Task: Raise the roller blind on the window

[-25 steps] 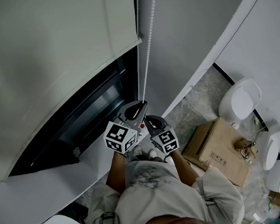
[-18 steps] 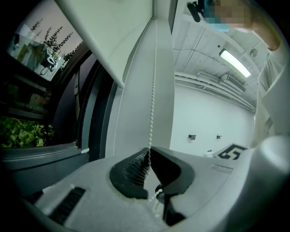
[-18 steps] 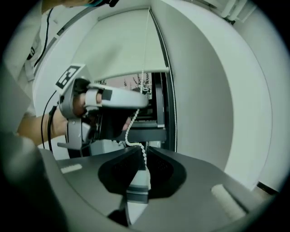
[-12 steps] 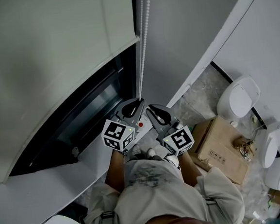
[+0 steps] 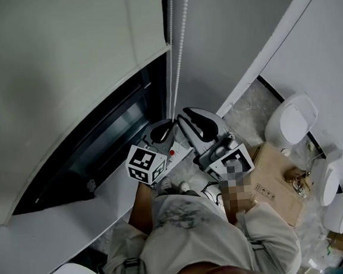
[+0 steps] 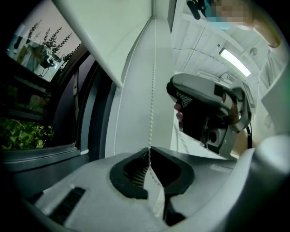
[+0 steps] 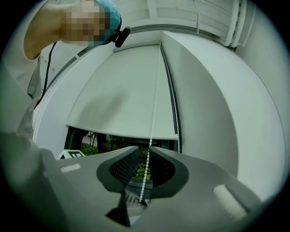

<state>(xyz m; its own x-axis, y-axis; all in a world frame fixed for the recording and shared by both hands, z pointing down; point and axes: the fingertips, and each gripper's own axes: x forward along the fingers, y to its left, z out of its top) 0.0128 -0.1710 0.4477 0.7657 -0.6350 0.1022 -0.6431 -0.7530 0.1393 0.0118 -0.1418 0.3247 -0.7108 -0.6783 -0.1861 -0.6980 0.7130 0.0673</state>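
The pale roller blind (image 5: 64,65) covers the upper part of the dark window (image 5: 101,148); its bottom edge shows in the right gripper view (image 7: 122,131). A white bead chain (image 5: 179,49) hangs at the blind's right side. My left gripper (image 5: 166,127) is shut on the bead chain (image 6: 153,90), the jaw tips meeting on it (image 6: 148,149). My right gripper (image 5: 189,115) sits a little higher and to the right of the left one. Its jaws (image 7: 145,148) stand narrowly open with the chain (image 7: 154,113) running between them.
A white wall (image 5: 239,26) flanks the window on the right, with the sill (image 5: 60,224) below. On the floor lie a cardboard box (image 5: 271,184) and white ceramic fixtures (image 5: 292,120). Green plants (image 6: 22,133) show outside the glass.
My right gripper has risen from beside the left one and moved right along the chain. The left gripper has stayed nearly in place on the chain.
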